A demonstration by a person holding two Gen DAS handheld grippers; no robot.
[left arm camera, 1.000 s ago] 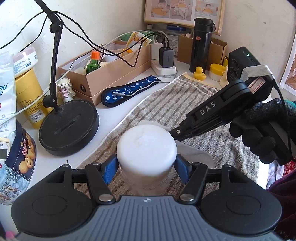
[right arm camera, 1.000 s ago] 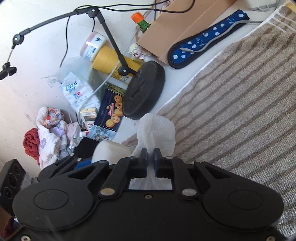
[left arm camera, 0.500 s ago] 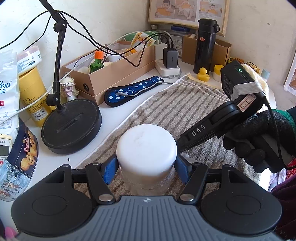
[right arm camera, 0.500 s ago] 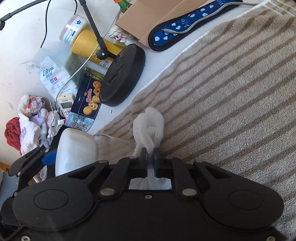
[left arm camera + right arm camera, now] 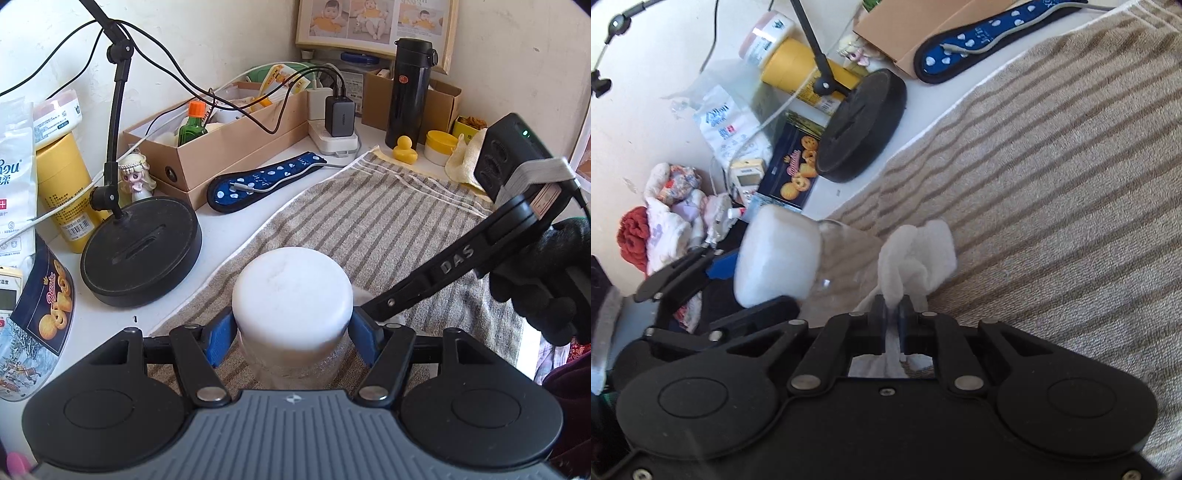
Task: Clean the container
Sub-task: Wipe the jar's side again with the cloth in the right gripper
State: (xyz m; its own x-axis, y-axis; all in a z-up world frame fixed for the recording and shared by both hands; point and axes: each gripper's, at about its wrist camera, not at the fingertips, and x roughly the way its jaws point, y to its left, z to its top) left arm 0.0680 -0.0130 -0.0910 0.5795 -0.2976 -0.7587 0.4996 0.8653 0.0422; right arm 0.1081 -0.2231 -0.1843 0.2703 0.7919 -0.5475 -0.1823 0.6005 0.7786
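A black round stand base (image 5: 142,251) sits beside the striped towel (image 5: 373,229), near what looks like a biscuit tin (image 5: 40,317).

white-lidded container (image 5: 291,291) between blue pads (image 5: 218,338)

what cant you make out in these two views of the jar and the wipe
- Jar base and contents: in the left wrist view the white lid and the left gripper body cover them; in the right wrist view the clear body is blurred.
- Whether the white wipe touches the jar: the right gripper and the lid hide the spot in the left wrist view; glare blurs it in the right wrist view.
- Cookie tin: cut off by the left edge.
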